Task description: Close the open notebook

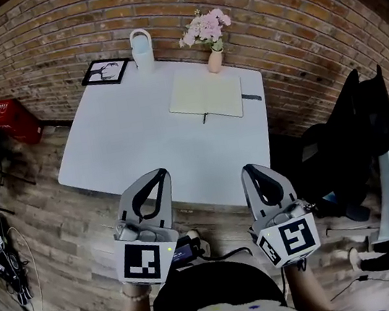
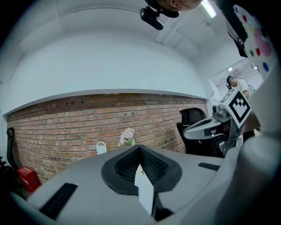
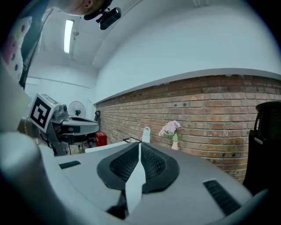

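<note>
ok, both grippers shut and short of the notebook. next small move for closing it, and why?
Probably carry the right gripper forward over the white table toward the open notebook. The notebook lies flat at the far side by the flower vase, while the right gripper and the left gripper hover by the near edge, shut and empty, too far off to touch a cover.

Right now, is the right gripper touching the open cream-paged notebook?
Apart. The head view shows the right gripper at the white table's near edge, the open cream notebook far across it, a wide gap between.
</note>
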`<action>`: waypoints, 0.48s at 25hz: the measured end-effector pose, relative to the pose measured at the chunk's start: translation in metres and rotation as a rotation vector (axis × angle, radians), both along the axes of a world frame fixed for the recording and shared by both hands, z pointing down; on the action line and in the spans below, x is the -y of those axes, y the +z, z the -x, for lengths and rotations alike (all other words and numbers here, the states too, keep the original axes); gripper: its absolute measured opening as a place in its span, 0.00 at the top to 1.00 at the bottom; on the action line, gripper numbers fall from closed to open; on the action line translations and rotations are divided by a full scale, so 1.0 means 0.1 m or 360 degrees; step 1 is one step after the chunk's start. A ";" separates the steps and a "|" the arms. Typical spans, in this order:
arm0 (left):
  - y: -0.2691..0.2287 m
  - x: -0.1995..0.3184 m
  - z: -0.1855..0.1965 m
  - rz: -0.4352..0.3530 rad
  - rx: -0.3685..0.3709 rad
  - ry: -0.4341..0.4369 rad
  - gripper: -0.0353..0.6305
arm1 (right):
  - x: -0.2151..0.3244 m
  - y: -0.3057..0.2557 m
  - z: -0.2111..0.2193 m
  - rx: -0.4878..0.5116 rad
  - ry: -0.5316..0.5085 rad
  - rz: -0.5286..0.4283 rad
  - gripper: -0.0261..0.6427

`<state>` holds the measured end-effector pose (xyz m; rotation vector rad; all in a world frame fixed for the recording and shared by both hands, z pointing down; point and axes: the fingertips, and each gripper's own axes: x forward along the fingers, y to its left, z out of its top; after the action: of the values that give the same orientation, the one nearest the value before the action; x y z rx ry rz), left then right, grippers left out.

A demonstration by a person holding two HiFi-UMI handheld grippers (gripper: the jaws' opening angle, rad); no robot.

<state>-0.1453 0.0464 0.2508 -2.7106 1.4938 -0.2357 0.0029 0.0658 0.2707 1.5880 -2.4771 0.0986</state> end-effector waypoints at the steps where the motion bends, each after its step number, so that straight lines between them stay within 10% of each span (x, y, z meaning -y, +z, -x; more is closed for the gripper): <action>1: 0.00 0.03 0.02 0.0001 0.0000 0.0003 0.92 | 0.03 -0.01 0.00 0.0002 0.0011 -0.0005 0.90; 12: 0.08 0.19 0.08 0.0022 -0.0024 0.0049 0.92 | 0.11 0.00 0.01 -0.0040 0.0080 0.0011 0.90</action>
<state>-0.1534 0.0269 0.2585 -2.7502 1.4584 -0.2262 0.0024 0.0545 0.2705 1.6391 -2.4162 0.0936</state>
